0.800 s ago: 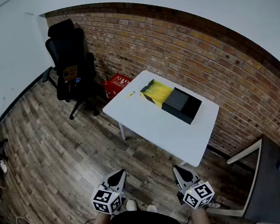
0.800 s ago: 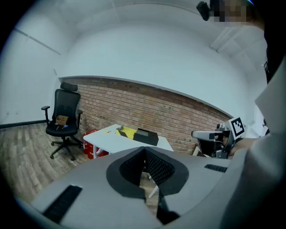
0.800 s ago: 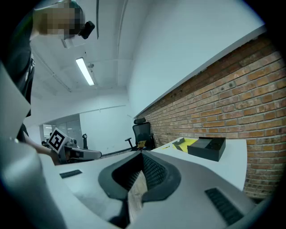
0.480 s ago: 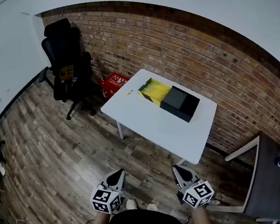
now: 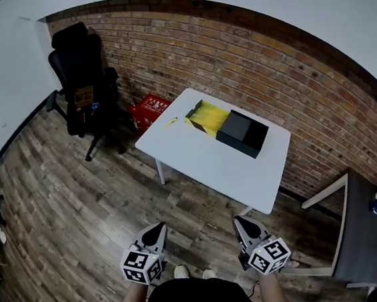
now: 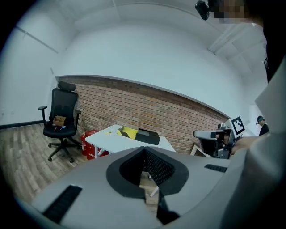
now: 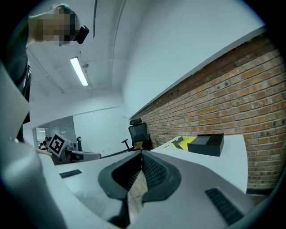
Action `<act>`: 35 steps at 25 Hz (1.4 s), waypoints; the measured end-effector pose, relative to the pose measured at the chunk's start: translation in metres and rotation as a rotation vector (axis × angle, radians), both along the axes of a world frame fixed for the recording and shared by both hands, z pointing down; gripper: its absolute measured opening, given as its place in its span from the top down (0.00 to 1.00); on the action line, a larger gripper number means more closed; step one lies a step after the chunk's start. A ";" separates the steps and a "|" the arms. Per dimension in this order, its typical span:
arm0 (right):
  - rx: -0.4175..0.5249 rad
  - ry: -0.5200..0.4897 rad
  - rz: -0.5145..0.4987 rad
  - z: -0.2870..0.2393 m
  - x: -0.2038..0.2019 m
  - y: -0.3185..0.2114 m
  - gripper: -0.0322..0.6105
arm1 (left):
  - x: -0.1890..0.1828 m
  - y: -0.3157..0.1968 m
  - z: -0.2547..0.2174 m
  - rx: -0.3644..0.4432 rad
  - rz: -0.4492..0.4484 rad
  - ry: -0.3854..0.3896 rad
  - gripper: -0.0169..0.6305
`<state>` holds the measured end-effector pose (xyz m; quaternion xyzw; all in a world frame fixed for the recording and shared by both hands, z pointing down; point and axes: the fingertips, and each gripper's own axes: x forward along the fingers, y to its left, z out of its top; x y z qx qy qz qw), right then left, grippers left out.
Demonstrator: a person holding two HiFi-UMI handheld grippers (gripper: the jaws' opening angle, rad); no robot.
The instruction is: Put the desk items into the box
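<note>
Left gripper (image 5: pixel 157 231) and right gripper (image 5: pixel 241 223) sit well short of the white table (image 5: pixel 211 171), both with jaws closed together and empty. On the table: black box (image 5: pixel 242 132), yellow item (image 5: pixel 210 116) touching it, and a small yellow thing (image 5: pixel 171 122) near the table's left edge.

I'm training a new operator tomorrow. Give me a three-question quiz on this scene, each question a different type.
1. True or false: the black rectangular box sits on the white table.
2. Multiple choice: what stands on the wooden floor between the black office chair and the table? A. red plastic crate B. blue bucket C. green stool
3. Fill in: the left hand-held gripper and the right hand-held gripper both have jaws ____, with nothing between them.
Key: 1 true; 2 A; 3 shut.
</note>
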<state>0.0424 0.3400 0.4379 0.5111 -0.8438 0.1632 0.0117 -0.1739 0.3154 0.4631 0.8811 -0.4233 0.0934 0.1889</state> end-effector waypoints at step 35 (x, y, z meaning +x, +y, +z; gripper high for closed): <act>-0.026 -0.011 -0.096 0.020 0.000 -0.140 0.91 | -0.002 -0.110 0.022 -0.032 -0.086 -0.038 0.95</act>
